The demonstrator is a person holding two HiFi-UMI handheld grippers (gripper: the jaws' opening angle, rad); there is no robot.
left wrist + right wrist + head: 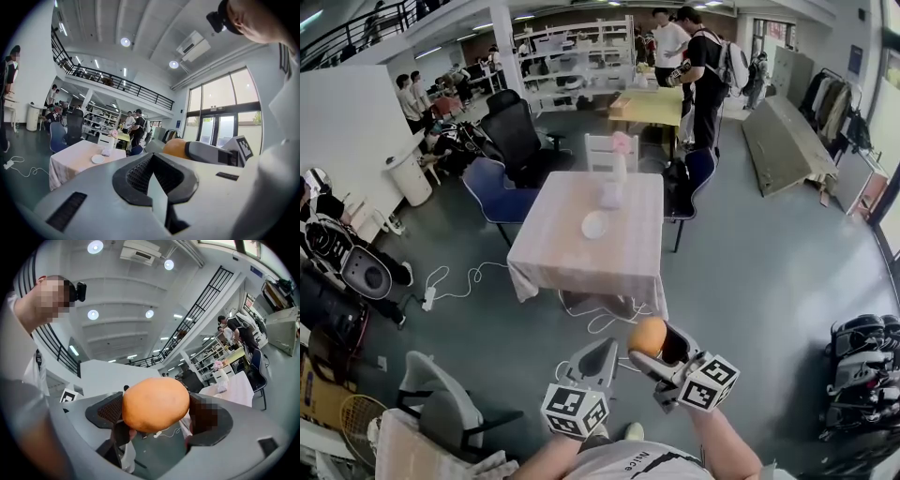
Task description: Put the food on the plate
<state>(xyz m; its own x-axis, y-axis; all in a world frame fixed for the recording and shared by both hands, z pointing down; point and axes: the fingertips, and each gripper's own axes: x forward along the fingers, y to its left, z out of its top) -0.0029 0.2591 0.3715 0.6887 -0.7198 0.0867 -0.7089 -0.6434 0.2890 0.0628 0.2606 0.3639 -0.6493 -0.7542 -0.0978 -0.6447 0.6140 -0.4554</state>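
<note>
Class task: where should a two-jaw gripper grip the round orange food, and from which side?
Across its widest middle, jaws on opposite flanks, as the right gripper holds the orange food. Being smooth and round, it has no preferred side, but an off-centre pinch could squeeze it out.

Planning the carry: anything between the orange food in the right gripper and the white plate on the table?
Nothing visible. The right gripper holds the orange food over open floor; the plate lies on the table, its near side bare. A small white item sits beyond it.
</note>
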